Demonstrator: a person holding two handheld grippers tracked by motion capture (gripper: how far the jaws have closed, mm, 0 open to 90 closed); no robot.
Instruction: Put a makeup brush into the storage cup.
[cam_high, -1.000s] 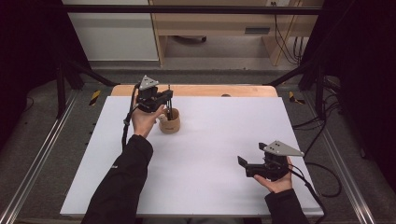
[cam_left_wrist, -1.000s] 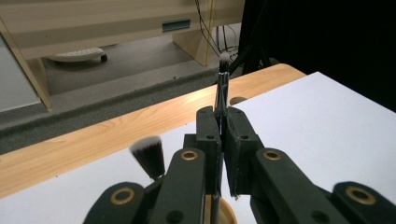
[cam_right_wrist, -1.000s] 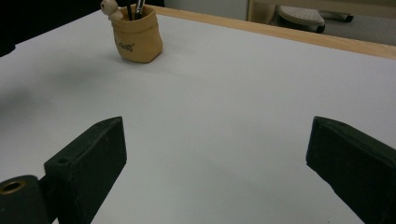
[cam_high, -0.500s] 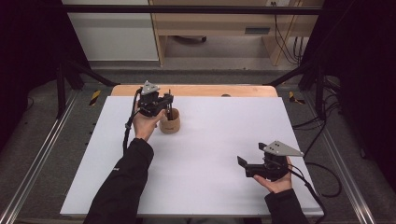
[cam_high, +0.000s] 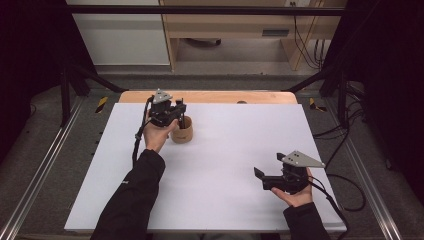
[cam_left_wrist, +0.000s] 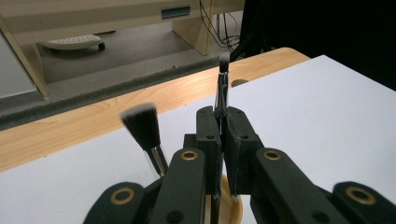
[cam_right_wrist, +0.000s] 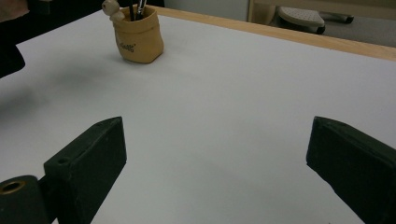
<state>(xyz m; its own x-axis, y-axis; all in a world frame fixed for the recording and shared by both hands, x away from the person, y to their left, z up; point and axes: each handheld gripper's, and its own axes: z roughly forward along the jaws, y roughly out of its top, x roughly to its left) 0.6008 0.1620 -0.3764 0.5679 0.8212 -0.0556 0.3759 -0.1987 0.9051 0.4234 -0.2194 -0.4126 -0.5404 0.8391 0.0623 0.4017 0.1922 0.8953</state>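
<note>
White sheet (cam_high: 215, 165) over wooden table (cam_high: 210, 96); left tool (cam_left_wrist: 223, 140) clamped on thin brush (cam_left_wrist: 222, 84); right tool (cam_right_wrist: 215, 163) apart.

Left tongs (cam_left_wrist: 223, 140) clamped, right tongs (cam_right_wrist: 215, 172) agape

Bare white table (cam_right_wrist: 224, 116) lay open between and ahead of the right gripper's (cam_right_wrist: 215, 158) spread jaws, tan pot (cam_right_wrist: 138, 39) far ahead-left, fluffy brush (cam_left_wrist: 142, 126) just left of the left gripper's (cam_left_wrist: 223, 154) closed jaws
</note>
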